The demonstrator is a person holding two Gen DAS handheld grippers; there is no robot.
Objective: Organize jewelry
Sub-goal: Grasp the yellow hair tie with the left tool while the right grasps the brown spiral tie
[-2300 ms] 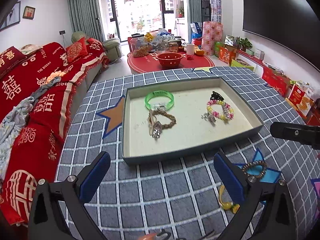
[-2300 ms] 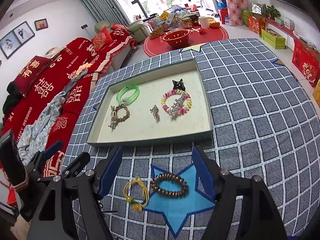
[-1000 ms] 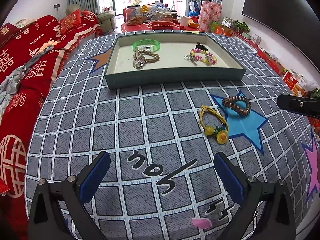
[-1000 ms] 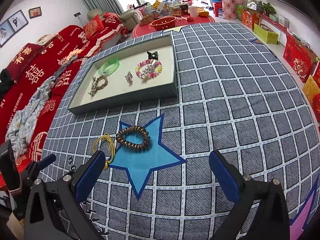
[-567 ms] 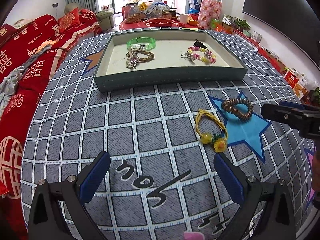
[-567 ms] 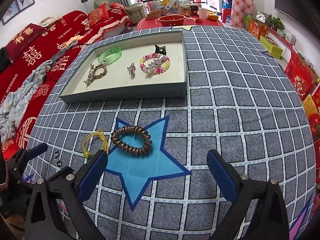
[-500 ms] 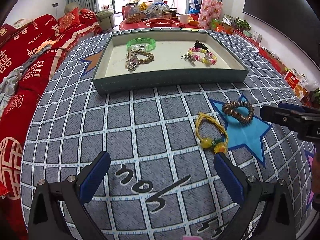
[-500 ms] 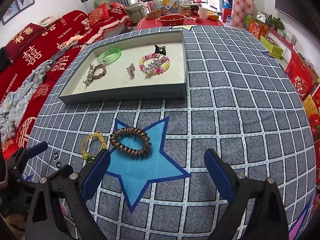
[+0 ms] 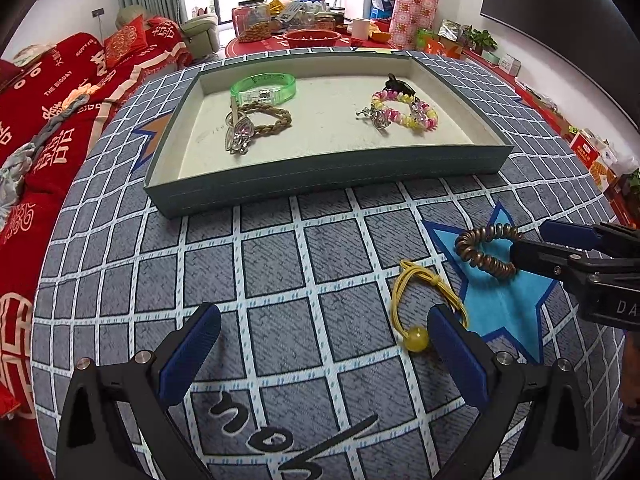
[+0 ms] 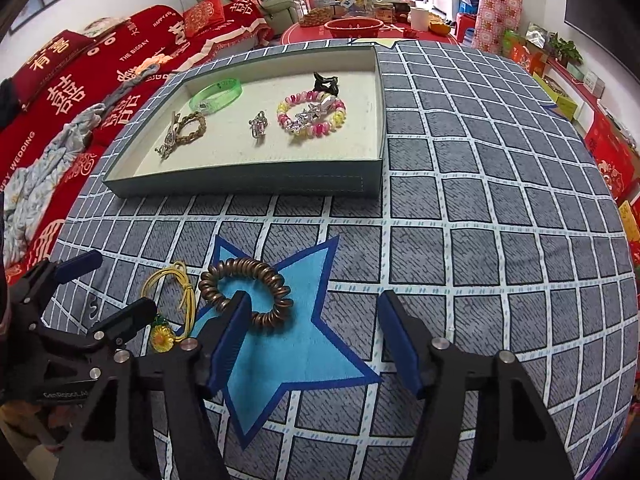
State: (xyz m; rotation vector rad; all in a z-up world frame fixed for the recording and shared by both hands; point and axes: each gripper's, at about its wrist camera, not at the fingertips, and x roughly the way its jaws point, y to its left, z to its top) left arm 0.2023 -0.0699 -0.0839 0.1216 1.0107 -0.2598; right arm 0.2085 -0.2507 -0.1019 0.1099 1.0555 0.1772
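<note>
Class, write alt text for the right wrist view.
The right gripper, jaws closing, reaches over a brown coil bracelet on a blue star; one finger sits inside its ring. A yellow cord bracelet lies beside it, a jewelry tray beyond.

- Yellow elastic cord loop with amber bead [image 9: 416, 338]: in the left wrist view its lower right part passes behind the blue pad of the left gripper [image 9: 326, 348]; the flower charm seen from the right wrist is hidden here.
- Brown coiled spiral hair tie [image 10: 256, 280]: near arc covered by the left finger of the right gripper [image 10: 316, 336], whose jaws are closing; whether that pad touches the coil cannot be told.
- Right gripper body: cut off by the right picture edge in the left wrist view.
- Small silver charm [image 10: 258, 126] in the grey-green shallow tray [image 10: 248, 186]: form too small to tell.
- Print on the translucent green bangle [image 9: 264, 88]: illegible.
</note>
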